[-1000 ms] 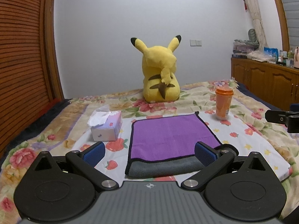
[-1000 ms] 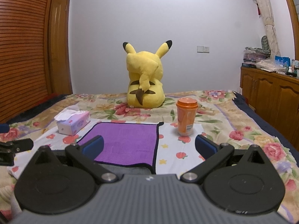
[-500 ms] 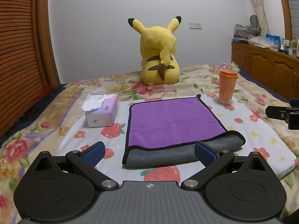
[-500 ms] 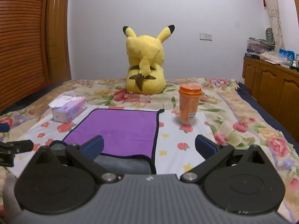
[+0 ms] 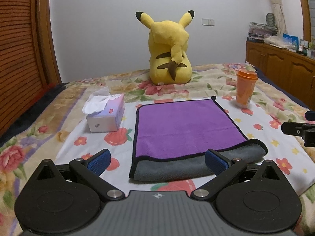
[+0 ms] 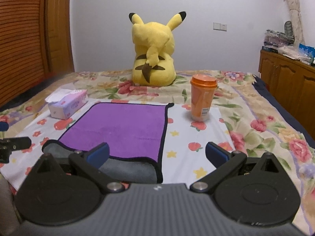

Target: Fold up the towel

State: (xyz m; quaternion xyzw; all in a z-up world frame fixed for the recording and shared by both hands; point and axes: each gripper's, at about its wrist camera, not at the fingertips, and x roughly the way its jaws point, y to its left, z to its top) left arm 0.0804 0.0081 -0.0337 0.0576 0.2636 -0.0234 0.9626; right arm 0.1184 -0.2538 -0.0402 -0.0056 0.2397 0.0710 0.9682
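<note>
A purple towel (image 5: 185, 125) with black trim lies flat on the bed, its grey underside (image 5: 177, 168) folded over along the near edge. It also shows in the right wrist view (image 6: 122, 129). My left gripper (image 5: 157, 160) is open and empty, above the towel's near left corner. My right gripper (image 6: 157, 153) is open and empty, above the towel's near right corner. The right gripper's tip shows at the left view's right edge (image 5: 295, 131); the left gripper's tip shows at the right view's left edge (image 6: 13, 143).
A tissue box (image 5: 106, 114) stands left of the towel. An orange lidded cup (image 5: 246, 88) stands at its far right. A yellow plush toy (image 5: 169, 53) sits behind. A wooden cabinet (image 5: 285, 68) lines the right wall and a slatted wooden door (image 5: 17, 45) the left.
Both grippers have risen and tilted down, so the towel sits lower and fuller in view. Both stay open. The towel has not moved.
</note>
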